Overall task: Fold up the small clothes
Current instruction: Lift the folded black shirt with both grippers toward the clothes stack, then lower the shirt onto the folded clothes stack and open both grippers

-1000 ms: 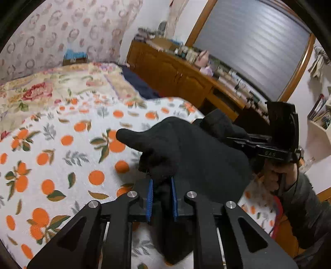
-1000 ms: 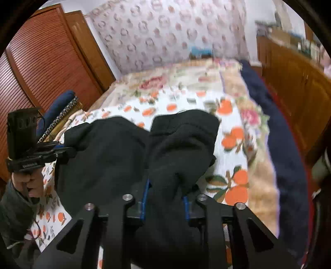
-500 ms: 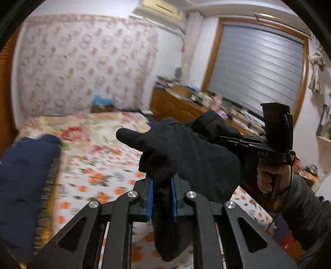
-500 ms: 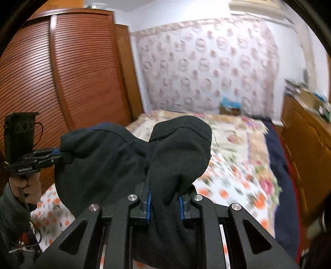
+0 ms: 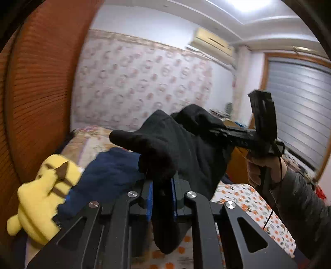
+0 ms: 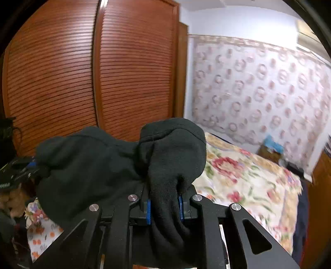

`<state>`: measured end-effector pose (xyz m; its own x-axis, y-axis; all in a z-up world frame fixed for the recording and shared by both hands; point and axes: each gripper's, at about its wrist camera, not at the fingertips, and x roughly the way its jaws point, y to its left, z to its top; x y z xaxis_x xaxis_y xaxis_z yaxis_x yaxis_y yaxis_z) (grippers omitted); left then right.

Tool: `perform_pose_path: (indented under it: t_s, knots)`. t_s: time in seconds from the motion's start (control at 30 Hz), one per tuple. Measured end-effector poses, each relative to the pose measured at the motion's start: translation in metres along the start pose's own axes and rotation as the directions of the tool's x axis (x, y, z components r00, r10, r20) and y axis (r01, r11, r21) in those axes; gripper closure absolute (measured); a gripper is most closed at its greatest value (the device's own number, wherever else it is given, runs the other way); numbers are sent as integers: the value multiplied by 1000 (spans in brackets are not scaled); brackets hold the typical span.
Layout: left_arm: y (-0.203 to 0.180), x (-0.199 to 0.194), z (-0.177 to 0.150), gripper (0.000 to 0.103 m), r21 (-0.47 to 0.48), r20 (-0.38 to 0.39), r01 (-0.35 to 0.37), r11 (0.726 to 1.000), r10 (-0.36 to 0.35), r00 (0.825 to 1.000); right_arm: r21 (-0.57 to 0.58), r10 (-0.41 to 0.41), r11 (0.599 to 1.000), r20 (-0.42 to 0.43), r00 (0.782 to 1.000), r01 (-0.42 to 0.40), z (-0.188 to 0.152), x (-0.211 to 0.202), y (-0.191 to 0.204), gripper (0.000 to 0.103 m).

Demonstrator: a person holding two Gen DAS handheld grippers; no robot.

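Both fisheye views are lit evenly from above. In the left wrist view a bright ceiling light blows out to pure white at the top edge. The room bends strongly toward the black circular rim. Motion blur smears the background: the patterned pink wallpaper, the yellow plush toy and the louvred brown wooden wardrobe doors all have soft, streaked edges. The black metal gripper frames in the foreground stay sharp. The black fleece garment reads as a near-featureless dark mass with little fold detail. The flowered cream bedspread is blurred too.
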<state>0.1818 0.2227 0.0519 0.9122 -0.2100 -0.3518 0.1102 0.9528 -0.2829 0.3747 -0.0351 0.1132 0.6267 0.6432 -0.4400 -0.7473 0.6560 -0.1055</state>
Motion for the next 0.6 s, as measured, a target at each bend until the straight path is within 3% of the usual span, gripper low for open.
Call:
perform_pose_path:
  t_s: [0.13,0.27,0.37,0.47,0.57,0.6]
  knots:
    - [44,5,-23,88,-73,-15,-114,991,113,993,-65,55,996,-26,998,-56,31,72,0,85]
    - [76,11,-45,88,-143,-74,-166,976,157,985,-146,72,986,-89,993,-85,43,148,12,84]
    - [86,21,-58,88,-150,-126,-198,969,180,976,-128,51,989,-153,987,-71,42,195,11,78]
    - [88,22,-61,88,-134,-137,-211,968,192,972,-76,18,997,-189,982,-33,42,222,-3,66]
    - [84,21,-61,85,-110,-138,-226,968,210,968,-26,-12,1000,-168,986,8,44,220,-23,51]
    - [81,21,-58,84,-102,-140,-236,966,221,965,-22,-43,999,-148,988,40,46,216,-24,51]
